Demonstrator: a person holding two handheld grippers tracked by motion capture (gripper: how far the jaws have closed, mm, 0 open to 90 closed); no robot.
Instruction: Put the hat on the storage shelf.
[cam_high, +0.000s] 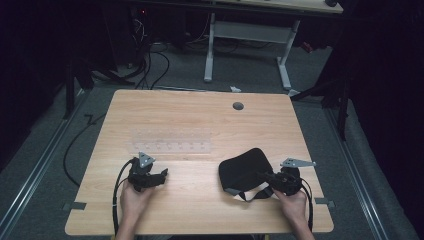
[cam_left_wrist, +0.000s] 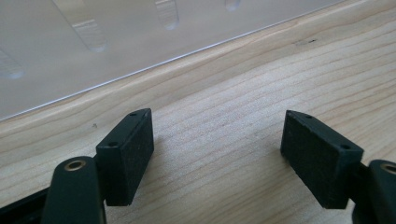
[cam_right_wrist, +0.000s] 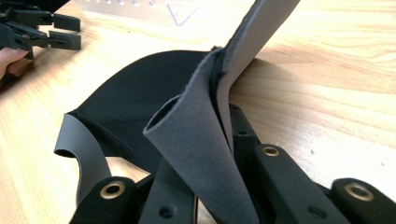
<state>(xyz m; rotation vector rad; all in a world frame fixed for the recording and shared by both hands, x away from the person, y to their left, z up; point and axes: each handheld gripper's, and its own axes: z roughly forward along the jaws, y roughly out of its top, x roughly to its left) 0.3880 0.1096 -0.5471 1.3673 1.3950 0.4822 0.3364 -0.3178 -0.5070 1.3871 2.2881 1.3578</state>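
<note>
Grey mask edge (cam_right_wrist: 205, 135) pinched between right fingers (cam_right_wrist: 243, 135).

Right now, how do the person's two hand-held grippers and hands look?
Both are black. The left hand-held gripper and right hand-held gripper each carry a grey three-cornered plate and trail a black cable. The jaws end in flat rectangular black pads with brass-coloured rivets. No sleeves are visible.

I can't see my right gripper (cam_right_wrist: 205, 186) pads: the gray fold of the black eye mask (cam_right_wrist: 140, 102) covers them. The clear plastic tray (cam_left_wrist: 93, 51) runs off the frame's edge.
</note>
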